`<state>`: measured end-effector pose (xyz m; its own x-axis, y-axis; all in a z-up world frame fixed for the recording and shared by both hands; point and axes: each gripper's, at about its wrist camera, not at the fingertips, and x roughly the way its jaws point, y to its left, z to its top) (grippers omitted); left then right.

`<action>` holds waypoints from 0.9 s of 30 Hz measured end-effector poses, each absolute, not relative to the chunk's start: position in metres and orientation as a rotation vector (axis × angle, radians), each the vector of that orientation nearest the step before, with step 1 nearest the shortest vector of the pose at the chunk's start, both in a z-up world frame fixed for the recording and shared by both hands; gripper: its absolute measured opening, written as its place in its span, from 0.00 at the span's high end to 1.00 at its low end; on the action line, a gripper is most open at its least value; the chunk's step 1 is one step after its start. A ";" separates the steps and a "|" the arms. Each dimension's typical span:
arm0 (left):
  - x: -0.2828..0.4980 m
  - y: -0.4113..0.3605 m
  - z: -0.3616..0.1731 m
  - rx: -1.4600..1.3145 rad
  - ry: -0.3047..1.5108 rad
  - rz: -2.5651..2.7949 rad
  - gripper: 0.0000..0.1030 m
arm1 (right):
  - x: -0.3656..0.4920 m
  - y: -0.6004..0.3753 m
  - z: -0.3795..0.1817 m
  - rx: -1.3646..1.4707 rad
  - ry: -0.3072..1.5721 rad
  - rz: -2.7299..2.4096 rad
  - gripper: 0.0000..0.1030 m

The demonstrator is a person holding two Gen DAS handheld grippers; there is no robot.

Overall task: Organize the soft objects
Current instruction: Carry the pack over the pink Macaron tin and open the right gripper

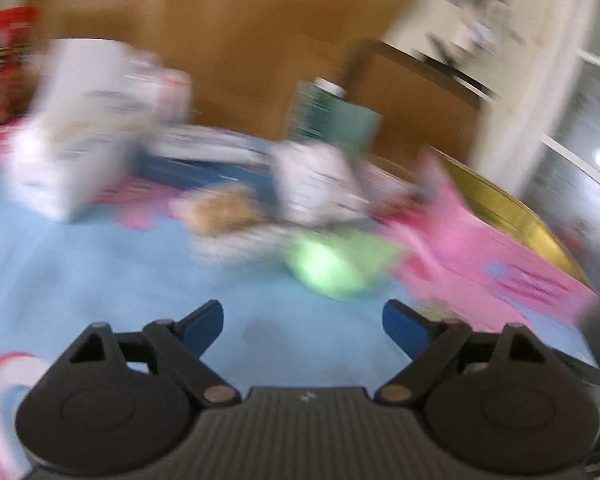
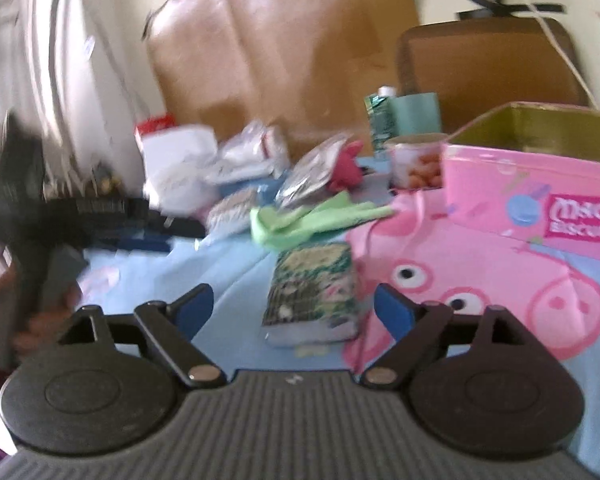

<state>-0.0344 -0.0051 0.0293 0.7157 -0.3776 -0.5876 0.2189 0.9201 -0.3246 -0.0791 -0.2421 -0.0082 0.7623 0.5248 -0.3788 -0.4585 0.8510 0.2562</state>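
- Left hand-held gripper (image 1: pixel 302 322): blue pads spread apart, nothing between them, only the light blue cloth (image 1: pixel 100 280) beneath.
- Left wrist view heavily smeared; details mostly unreadable.
- Green soft cloth (image 1: pixel 332 268) lying at 12 o'clock just beyond the left pads, apart from them.
- Pink tin (image 1: pixel 500 256) at 2 o'clock of the green cloth, gold inside showing.
- Blurred white packs (image 1: pixel 76 136) at 10 o'clock, a brownish soft lump (image 1: pixel 220 208) at 11 o'clock; kind cannot be told.
- Right hand-held gripper (image 2: pixel 292 312): pads wide apart, gripping nothing.
- Green-patterned soft pack (image 2: pixel 314 292) lying flat on the cloth between the right pads, clear of both.
- Green cloth (image 2: pixel 300 220) at 12 o'clock past the pack, silvery pouch (image 2: pixel 312 176) and red plush toy (image 2: pixel 346 168) farther behind.
- Pink biscuit tin (image 2: pixel 532 192) open at 2 o'clock; small cup (image 2: pixel 416 160) and teal carton (image 2: pixel 380 120) behind it.
- Left hand-held gripper seen again at 9 o'clock in the right wrist view, held by a hand (image 2: pixel 44 312).
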 end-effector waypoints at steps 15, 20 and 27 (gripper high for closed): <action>-0.011 -0.123 0.065 -0.101 0.676 -0.652 0.43 | -0.094 -0.256 -0.004 0.012 0.249 0.314 0.46; 0.015 -0.183 0.097 -0.061 0.582 -0.706 0.34 | -0.066 -0.290 0.018 0.001 0.142 0.130 0.46; 0.019 -0.167 0.091 -0.109 0.517 -0.584 0.19 | -0.008 -0.338 0.020 0.083 0.215 -0.079 0.31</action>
